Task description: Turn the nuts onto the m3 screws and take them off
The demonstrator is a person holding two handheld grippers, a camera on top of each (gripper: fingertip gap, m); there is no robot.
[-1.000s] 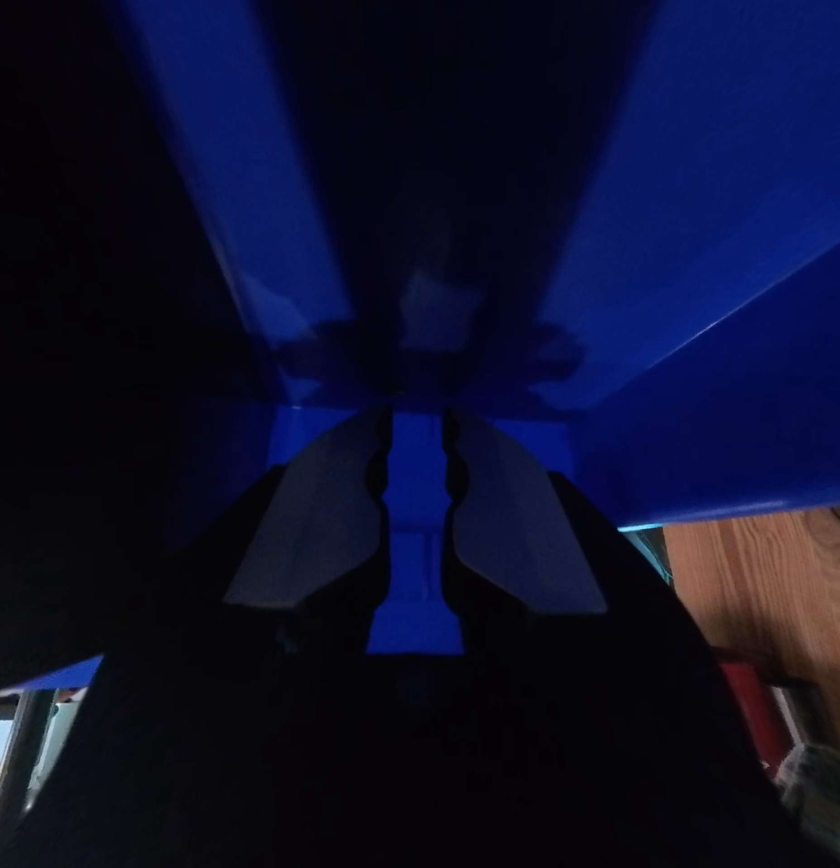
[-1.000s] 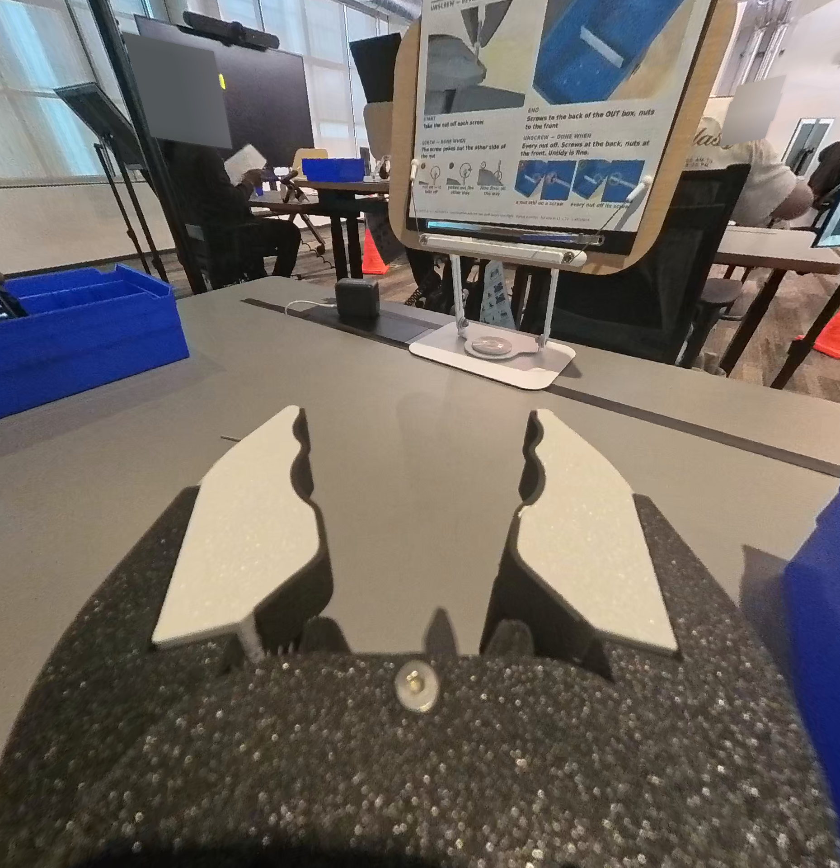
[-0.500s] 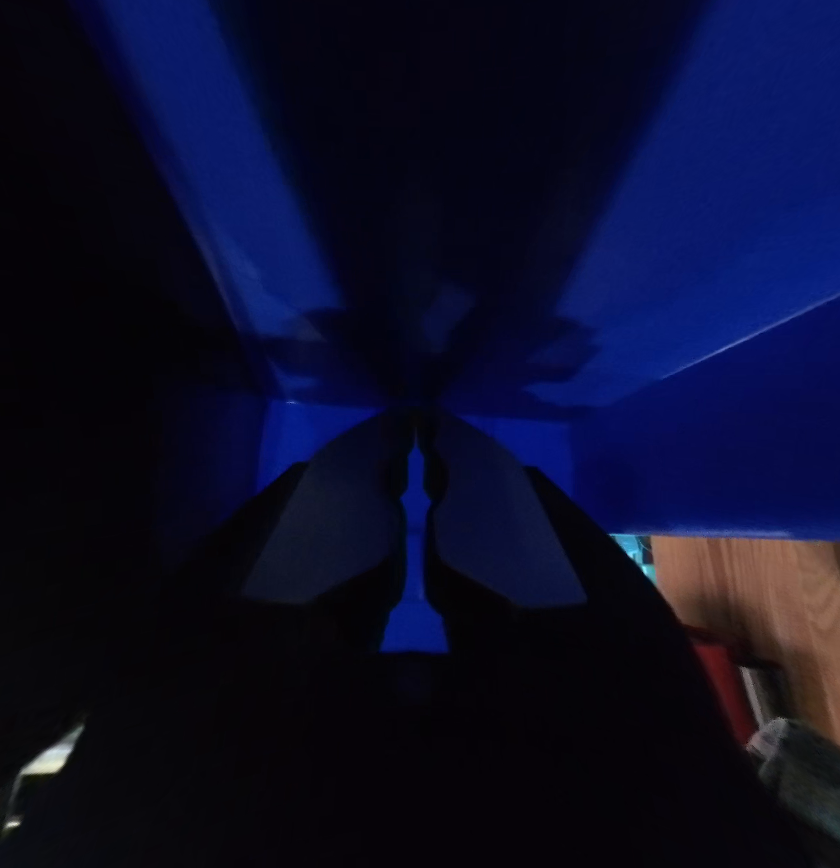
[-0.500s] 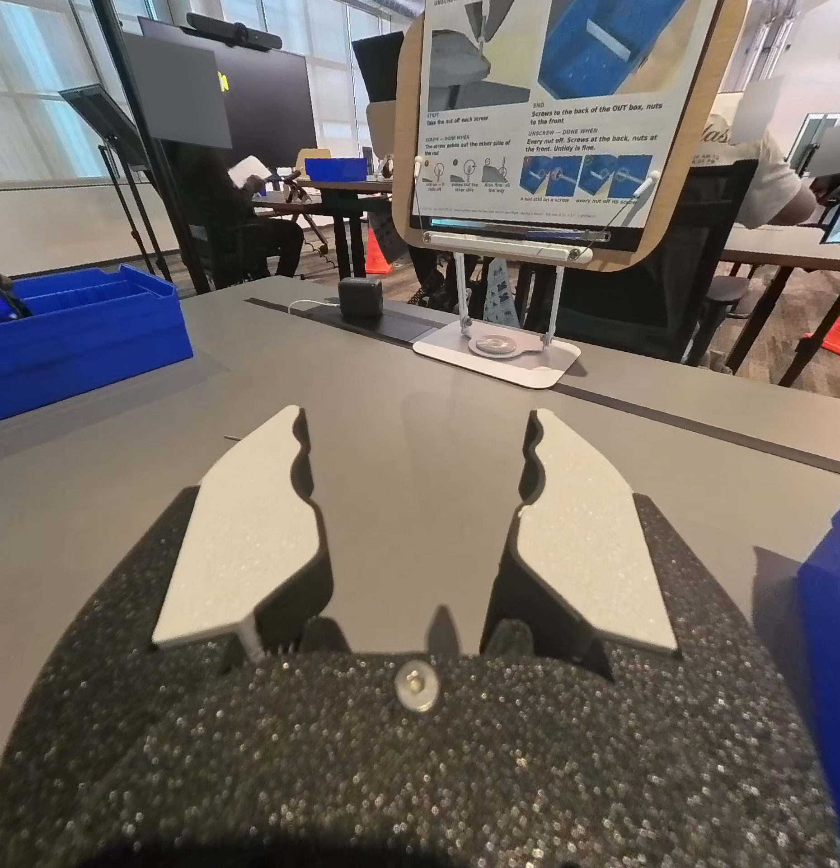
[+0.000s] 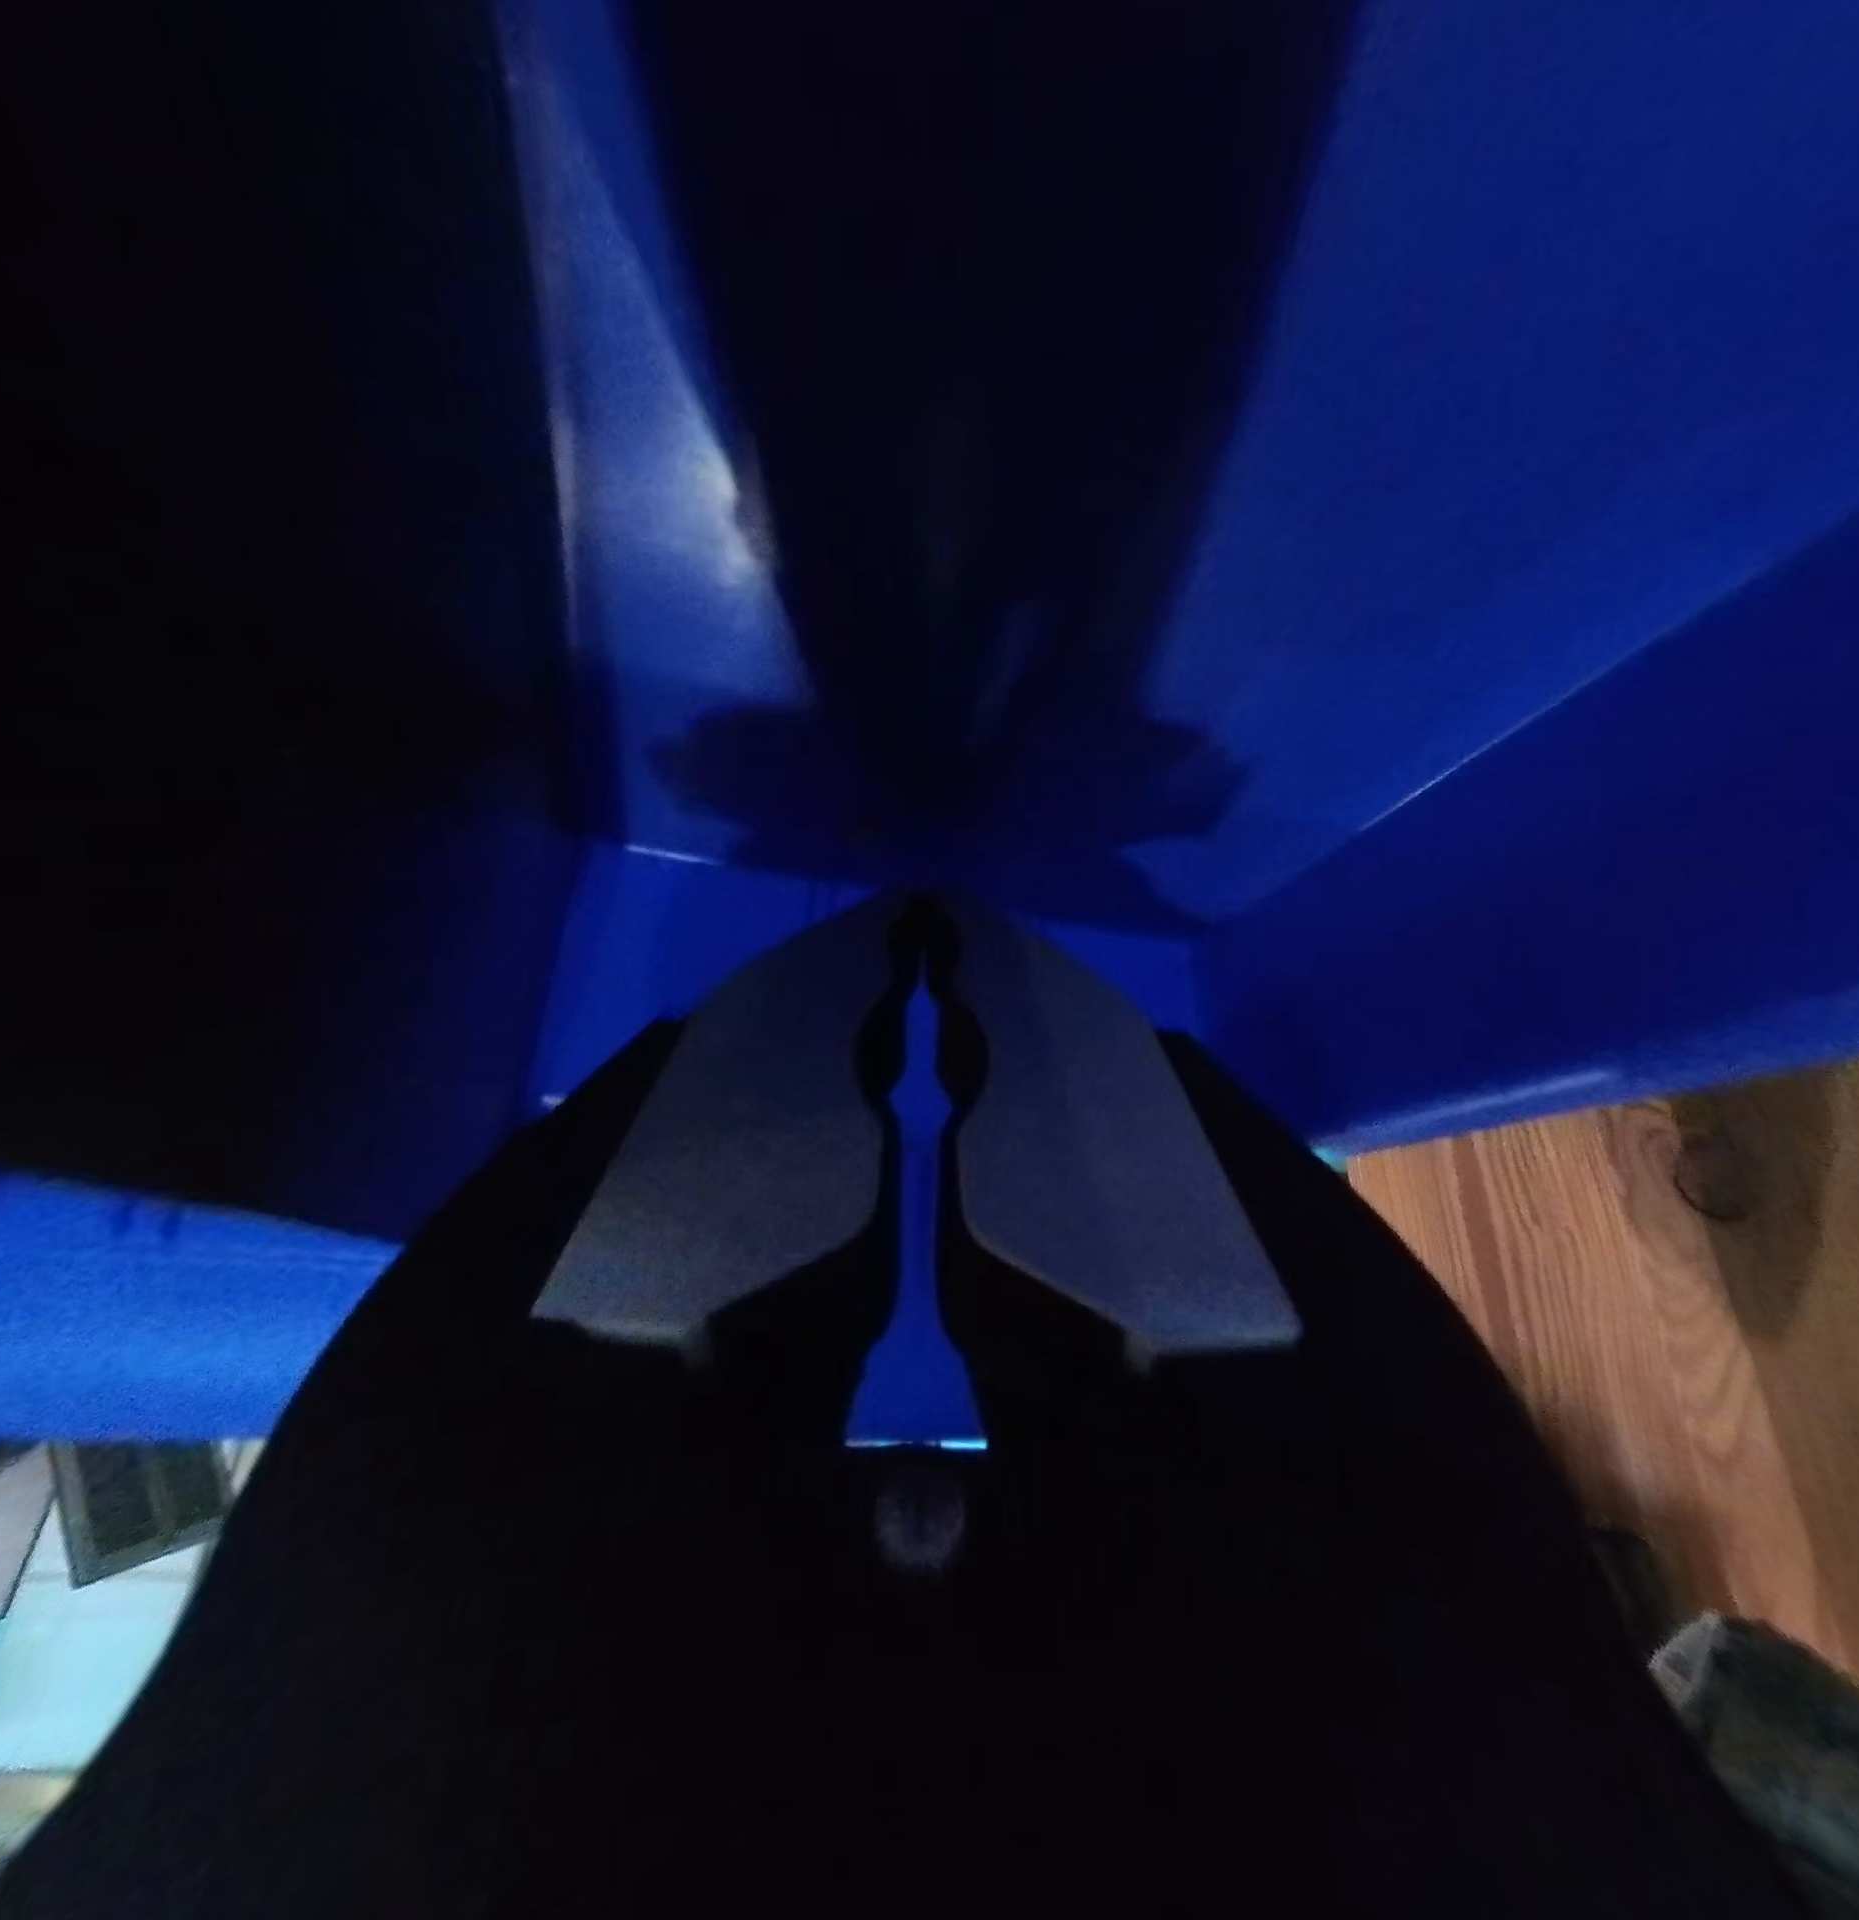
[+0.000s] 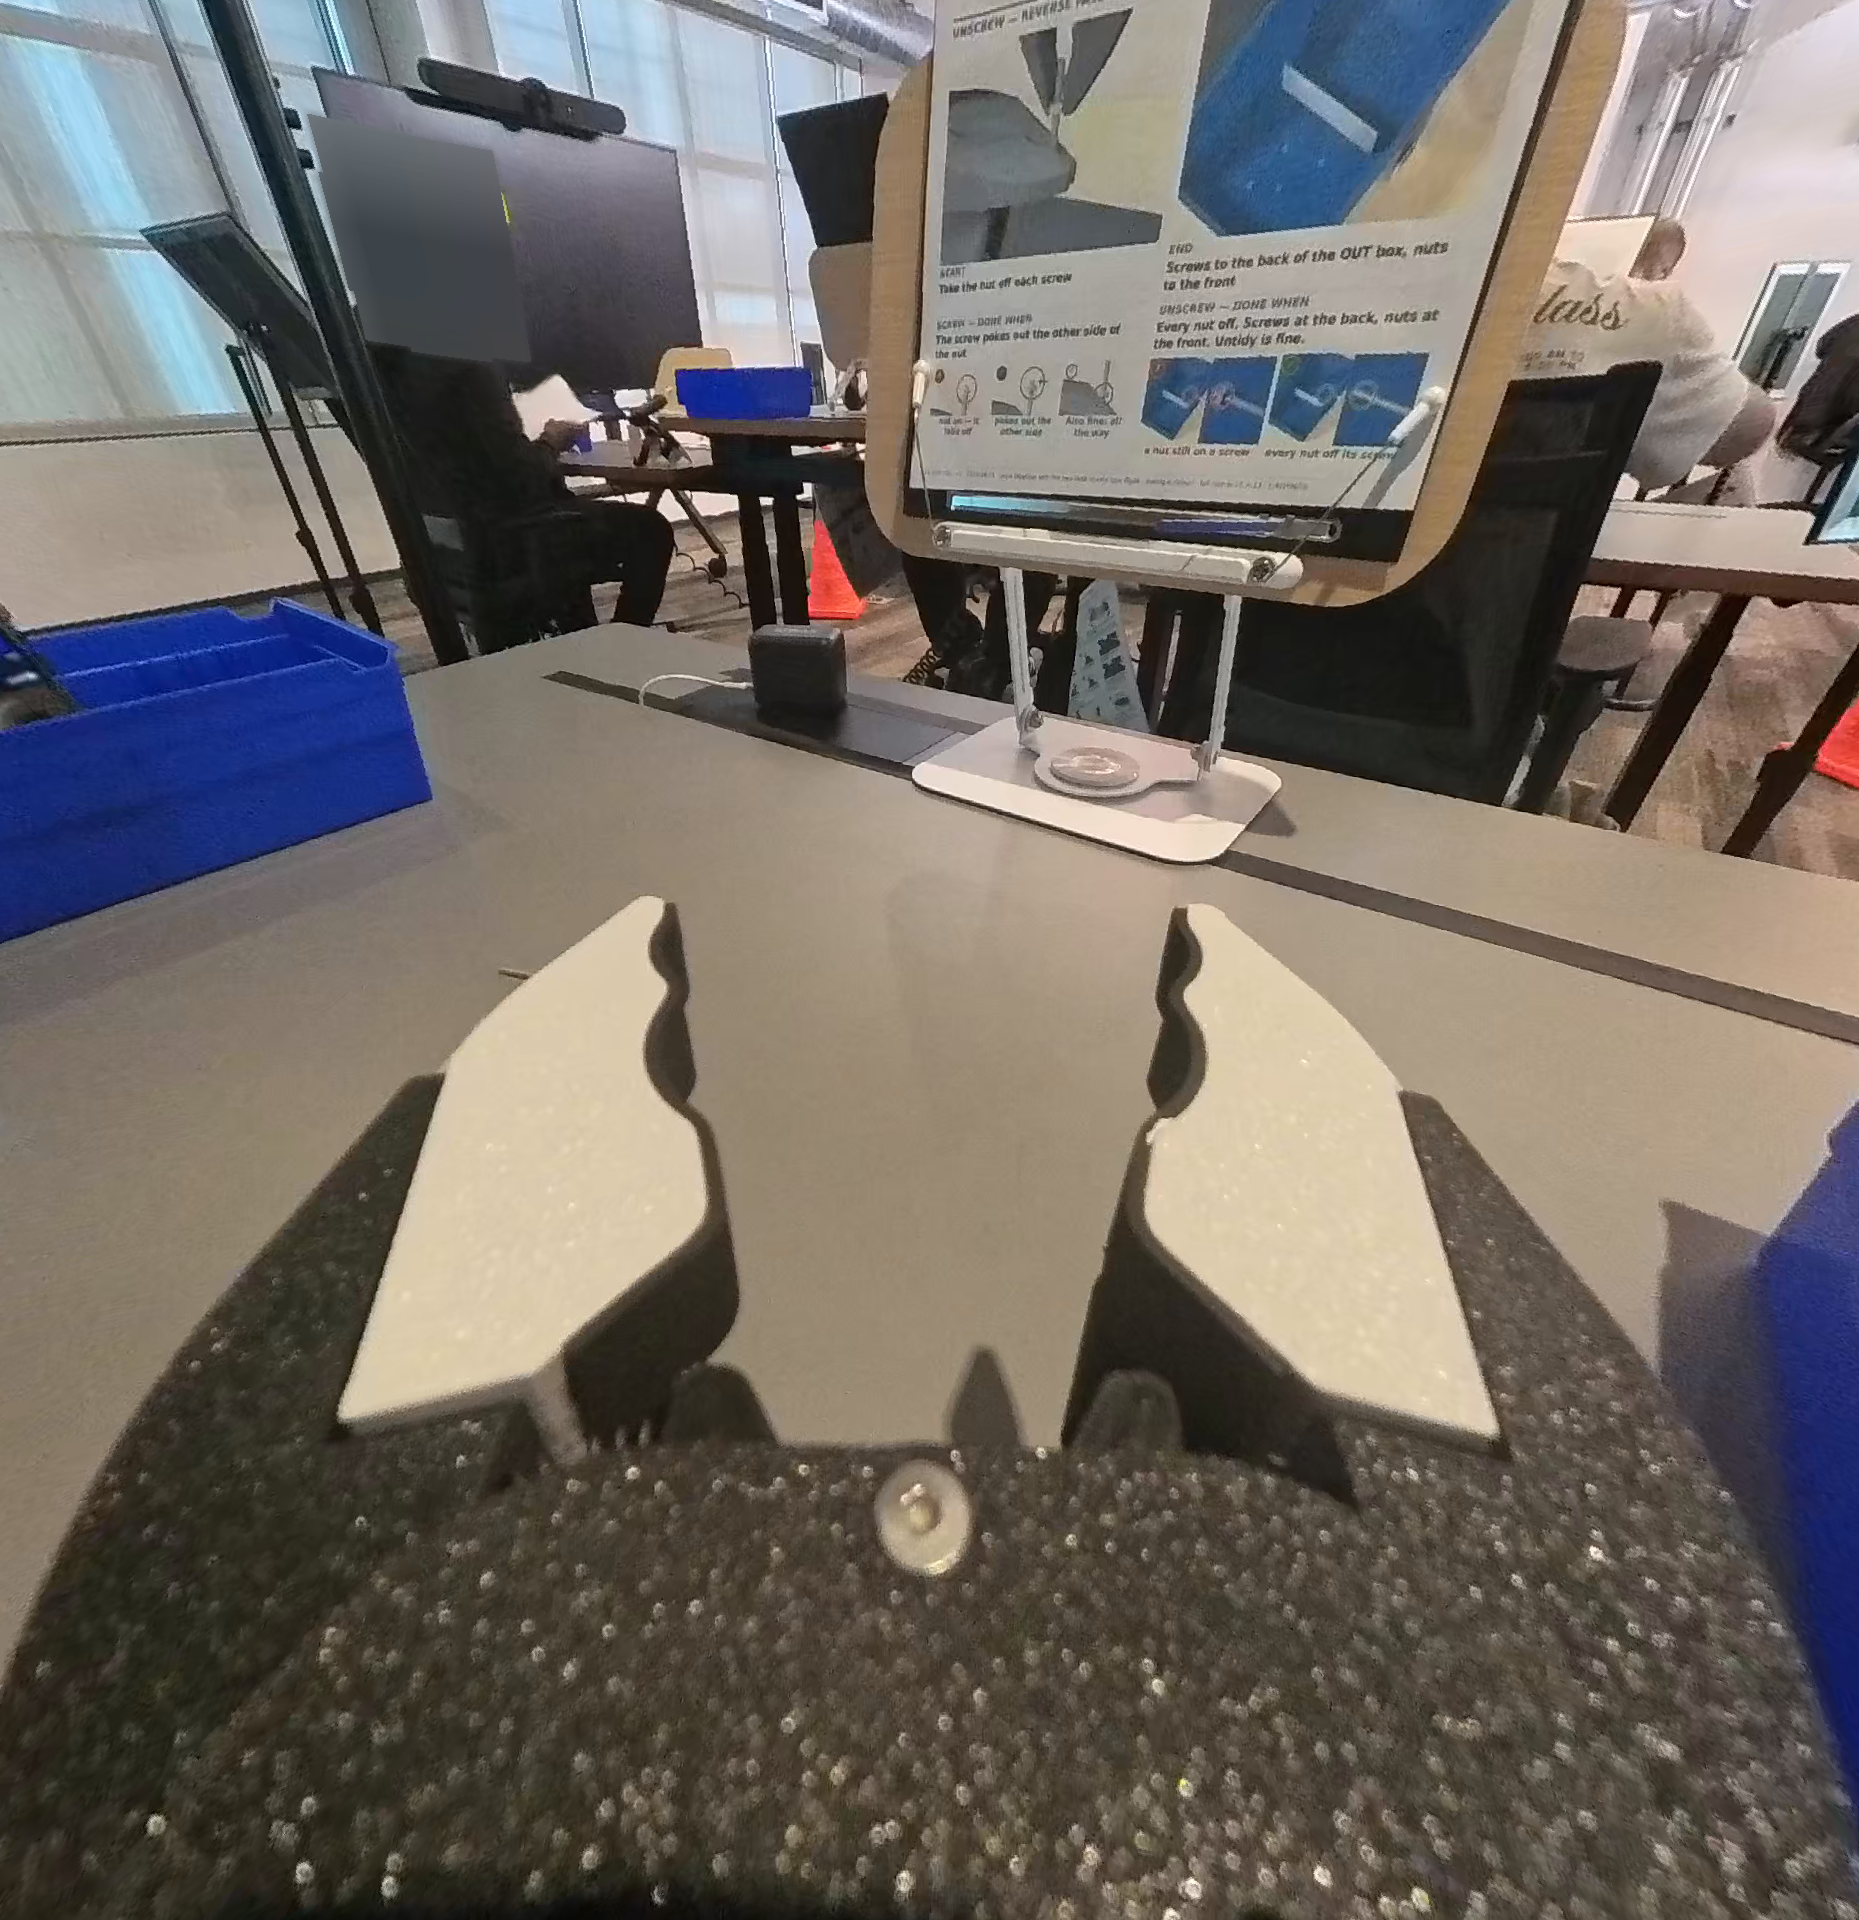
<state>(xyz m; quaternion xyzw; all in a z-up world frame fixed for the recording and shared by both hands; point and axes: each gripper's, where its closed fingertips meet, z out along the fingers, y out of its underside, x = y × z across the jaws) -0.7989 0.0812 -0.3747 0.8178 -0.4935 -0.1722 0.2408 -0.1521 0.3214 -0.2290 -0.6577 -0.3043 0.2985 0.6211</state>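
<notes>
My left gripper (image 5: 923, 925) reaches deep into a blue box (image 5: 1527, 520), with its tips close to the box floor. Its jaws are shut, tips touching. The view is dark and blurred, and no screw or nut shows between them or in the box. My right gripper (image 6: 920, 935) is open and empty, low over the grey table (image 6: 696, 831). The blue box also shows in the right wrist view (image 6: 177, 748) at the left, with part of the left gripper over its near end. No screws or nuts show in the right wrist view either.
A second blue box (image 6: 1818, 1403) stands at the right edge of the table. An instruction board on a white stand (image 6: 1101, 790) and a small black cube (image 6: 795, 670) sit at the table's far side. People sit at desks beyond.
My left gripper's jaws have closed from a clear gap to touching tips inside the blue box. The right gripper has stayed open and nearly still.
</notes>
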